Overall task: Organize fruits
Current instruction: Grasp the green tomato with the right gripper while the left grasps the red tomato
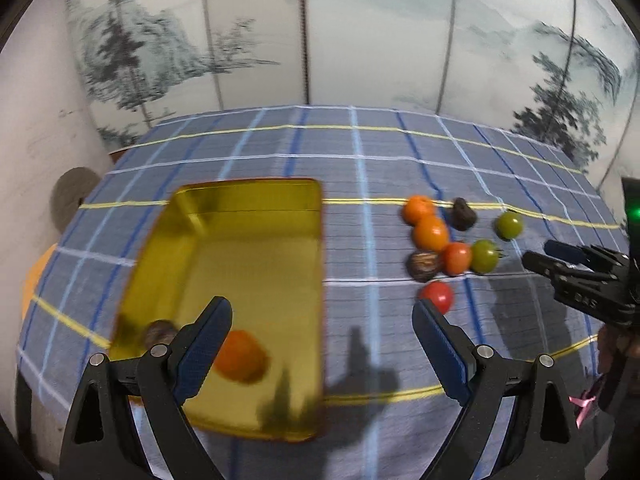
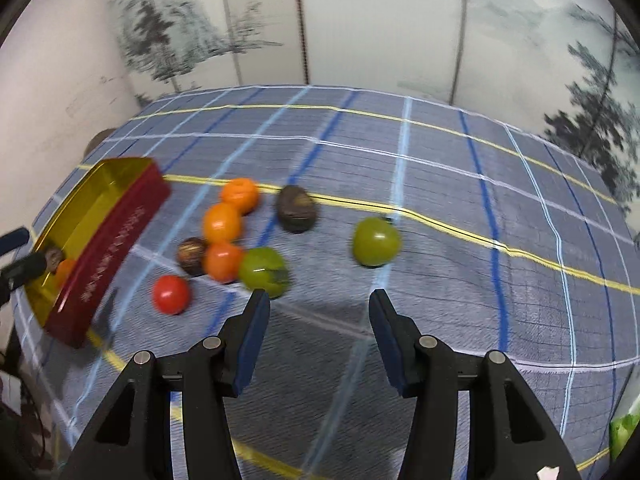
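A gold tin tray [image 1: 256, 248] with red outer walls [image 2: 112, 252] lies on the blue checked cloth. It holds an orange fruit [image 1: 240, 356] and a dark brown fruit [image 1: 160, 332]. My left gripper [image 1: 322, 316] is open and empty above the tray's near right corner. To the right lies a cluster of fruits: two oranges [image 1: 430, 232], a red-orange tomato [image 1: 456, 258], a red tomato [image 1: 438, 296], two green tomatoes [image 2: 376, 242], two dark fruits [image 2: 298, 208]. My right gripper [image 2: 318, 300] is open and empty, just short of the green tomatoes [image 2: 264, 272]; it also shows in the left wrist view [image 1: 536, 256].
The table [image 2: 480, 220] is covered by the checked cloth and backed by a painted folding screen [image 1: 360, 40]. A white wall [image 1: 36, 120] stands at the left. The table's edge runs close on the left of the tray.
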Tool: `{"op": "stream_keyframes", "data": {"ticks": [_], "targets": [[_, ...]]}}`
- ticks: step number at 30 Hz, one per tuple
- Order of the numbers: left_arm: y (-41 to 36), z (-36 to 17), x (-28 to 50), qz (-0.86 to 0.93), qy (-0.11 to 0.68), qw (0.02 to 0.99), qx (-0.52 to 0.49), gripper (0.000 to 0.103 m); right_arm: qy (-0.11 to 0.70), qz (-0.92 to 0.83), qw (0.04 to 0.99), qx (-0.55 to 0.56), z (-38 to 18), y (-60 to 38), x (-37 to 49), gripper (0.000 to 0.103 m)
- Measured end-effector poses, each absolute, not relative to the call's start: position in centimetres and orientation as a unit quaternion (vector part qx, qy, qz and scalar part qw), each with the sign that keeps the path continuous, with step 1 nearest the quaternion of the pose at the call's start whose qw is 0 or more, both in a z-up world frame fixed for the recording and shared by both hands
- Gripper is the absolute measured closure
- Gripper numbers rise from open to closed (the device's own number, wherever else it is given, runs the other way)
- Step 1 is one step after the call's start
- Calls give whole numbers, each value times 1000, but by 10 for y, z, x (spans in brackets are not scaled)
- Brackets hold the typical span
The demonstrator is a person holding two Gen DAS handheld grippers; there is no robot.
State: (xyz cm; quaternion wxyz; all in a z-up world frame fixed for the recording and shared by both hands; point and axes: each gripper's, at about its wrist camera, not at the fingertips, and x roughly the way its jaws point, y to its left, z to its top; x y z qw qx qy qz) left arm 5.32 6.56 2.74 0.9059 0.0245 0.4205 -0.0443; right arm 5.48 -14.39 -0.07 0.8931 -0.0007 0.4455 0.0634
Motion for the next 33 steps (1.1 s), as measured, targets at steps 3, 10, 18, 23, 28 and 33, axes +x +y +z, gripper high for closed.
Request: {"op": "stream_keyframes", "data": {"ticks": [3, 10, 18, 23, 28, 33], "targets": [[47, 20, 63, -53, 428, 902, 28, 11, 447, 55, 893, 9, -11, -155, 67, 53], [22, 1, 80, -63, 443, 894, 37, 11, 448, 47, 893, 19, -31, -166, 97, 53], [11, -14, 88, -70, 459, 885, 44, 11, 446, 42, 894, 5, -41, -167, 122, 57], [8, -18, 91, -71, 463, 882, 43, 11, 439, 36, 897, -26, -43, -159, 126, 68], [3, -20, 88, -76, 463, 882, 49, 11, 439, 32, 898, -22, -42, -161, 122, 68], [2, -21, 83, -81, 458, 884, 51, 11, 439, 27, 898, -21, -42, -165, 103, 68]]}}
